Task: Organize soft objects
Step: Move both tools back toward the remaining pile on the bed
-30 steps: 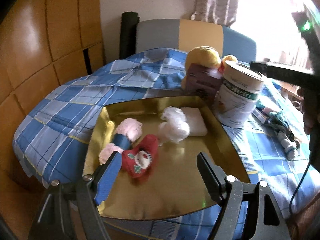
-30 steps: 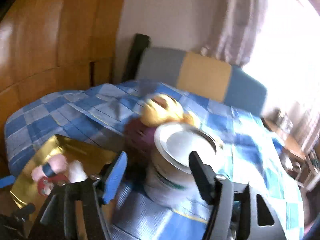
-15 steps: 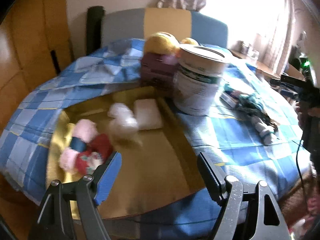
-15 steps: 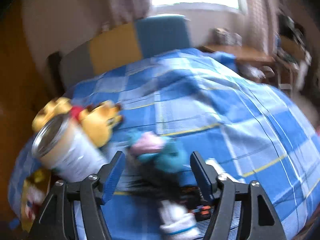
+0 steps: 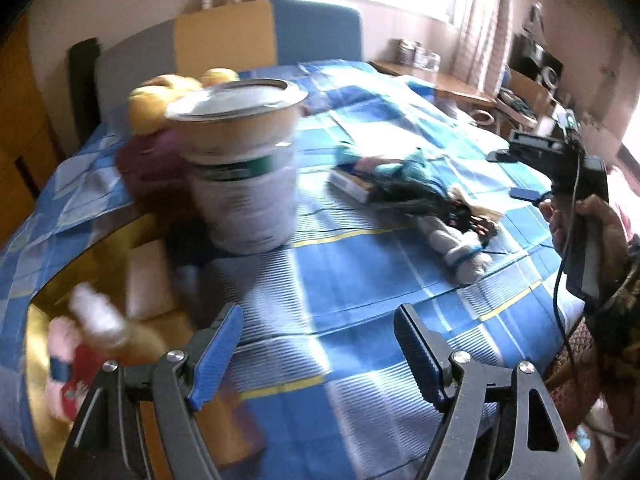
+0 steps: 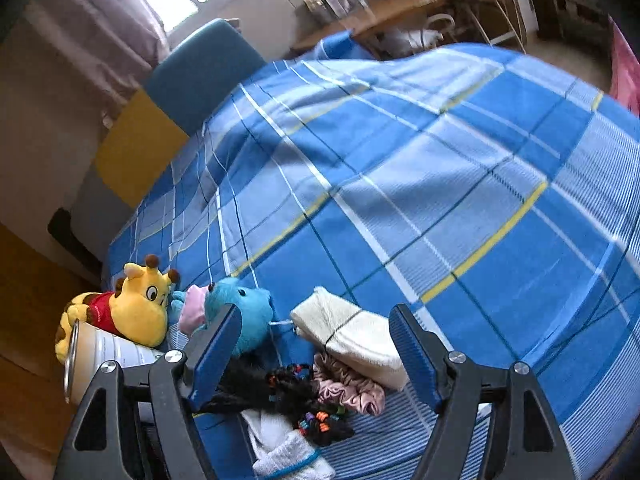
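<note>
diagonally, cream folded cloth [image 6: 352, 336], long axis upper-left to lower-right

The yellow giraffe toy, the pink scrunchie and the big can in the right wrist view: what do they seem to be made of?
Yellow giraffe toy: plush fabric, short matte pile, stuffed rounded shape.
Pink scrunchie: probably satin; gathered folds with a soft sheen.
Can: likely metal, judging by the shiny silver rim; the white printed wall could be paper or lacquer.

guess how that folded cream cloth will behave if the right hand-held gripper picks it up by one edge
The folded cream cloth looks soft and thick, so it would probably droop and unfold. It seems light. A thin dark band crosses it and may hold the folds together; I can't tell how tightly.
</note>
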Tool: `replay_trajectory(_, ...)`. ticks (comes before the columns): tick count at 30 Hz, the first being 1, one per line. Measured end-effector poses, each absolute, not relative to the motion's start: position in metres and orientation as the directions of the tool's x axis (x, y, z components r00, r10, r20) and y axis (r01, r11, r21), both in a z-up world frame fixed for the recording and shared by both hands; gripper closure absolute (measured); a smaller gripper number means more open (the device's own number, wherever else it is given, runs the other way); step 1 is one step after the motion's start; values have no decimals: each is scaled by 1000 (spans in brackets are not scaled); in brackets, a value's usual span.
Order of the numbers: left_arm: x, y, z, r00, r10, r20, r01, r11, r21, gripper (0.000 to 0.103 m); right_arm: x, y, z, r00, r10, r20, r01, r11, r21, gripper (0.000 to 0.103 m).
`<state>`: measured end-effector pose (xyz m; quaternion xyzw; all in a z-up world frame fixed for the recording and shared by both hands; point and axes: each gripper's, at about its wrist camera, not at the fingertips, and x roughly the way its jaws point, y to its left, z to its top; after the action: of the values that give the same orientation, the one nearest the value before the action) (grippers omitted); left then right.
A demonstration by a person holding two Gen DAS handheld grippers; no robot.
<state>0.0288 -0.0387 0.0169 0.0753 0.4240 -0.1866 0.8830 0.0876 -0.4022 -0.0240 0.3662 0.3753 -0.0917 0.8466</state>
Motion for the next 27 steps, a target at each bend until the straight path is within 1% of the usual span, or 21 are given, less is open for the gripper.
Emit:
replay_trajectory(4,39,-68,5,524,-284,-803,434,900,-35,27,88,-409,-32,702,160,-694,443,665,601,26)
replay_trajectory(7,44,-83,-2,500,-297,-813,460,887,-41,32,85,-417,-35,713,173,-679,454,624,636,26)
replay_trajectory(9,48,-91,-8,480,-302,-824,473,880,-47,39,82,-421,-36,720,176,-672,462,601,652,26)
replay_trajectory(10,51,-97,-12,461,-306,-833,479,876,-56,41,81,-423,-37,721,177,-670,466,592,657,26)
replay_trajectory(12,53,-103,-18,436,-317,-842,495,866,-70,54,80,-426,-40,719,185,-670,475,573,668,26)
replay_trajectory(14,56,-110,-26,397,-330,-857,512,854,-92,61,78,-429,-44,709,196,-678,492,551,674,26)
replay_trajectory(17,60,-117,-37,341,-355,-871,510,848,-146,62,77,-433,-51,703,218,-677,507,513,692,26)
replay_trajectory(22,61,-129,-45,287,-392,-874,506,837,-209,62,74,-435,-51,711,217,-669,507,500,702,26)
replay_trajectory(27,65,-146,-45,277,-402,-873,515,829,-218,62,76,-433,-50,715,231,-660,489,510,708,26)
